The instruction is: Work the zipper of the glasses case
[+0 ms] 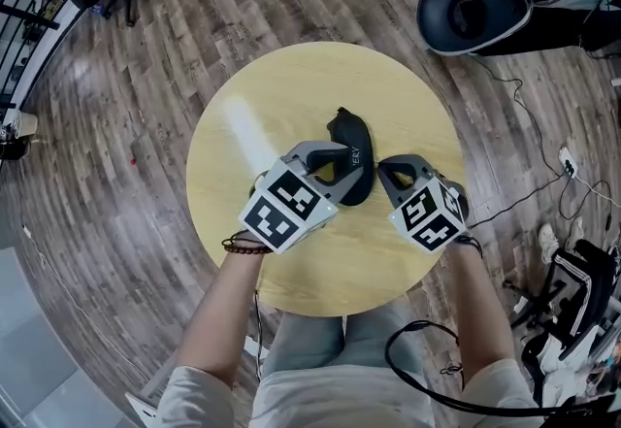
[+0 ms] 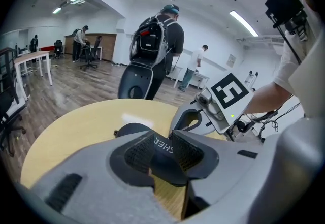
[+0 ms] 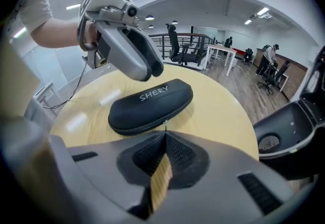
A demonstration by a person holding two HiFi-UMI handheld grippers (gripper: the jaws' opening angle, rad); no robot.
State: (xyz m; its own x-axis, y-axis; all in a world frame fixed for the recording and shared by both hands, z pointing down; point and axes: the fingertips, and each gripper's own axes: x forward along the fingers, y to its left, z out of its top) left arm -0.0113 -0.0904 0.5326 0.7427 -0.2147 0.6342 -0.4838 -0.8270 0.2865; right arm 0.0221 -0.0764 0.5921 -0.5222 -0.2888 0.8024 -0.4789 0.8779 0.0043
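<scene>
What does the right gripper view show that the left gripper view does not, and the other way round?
Only the right gripper view shows the whole glasses case with its zipper seam. It also shows the thin zipper pull at the tips of the right gripper, whose jaws appear shut on it. Only the left gripper view shows, close up, the left gripper clamped on one end of the case, and a person wearing a backpack behind the table. Both show the case, the round table and the opposite gripper.
</scene>
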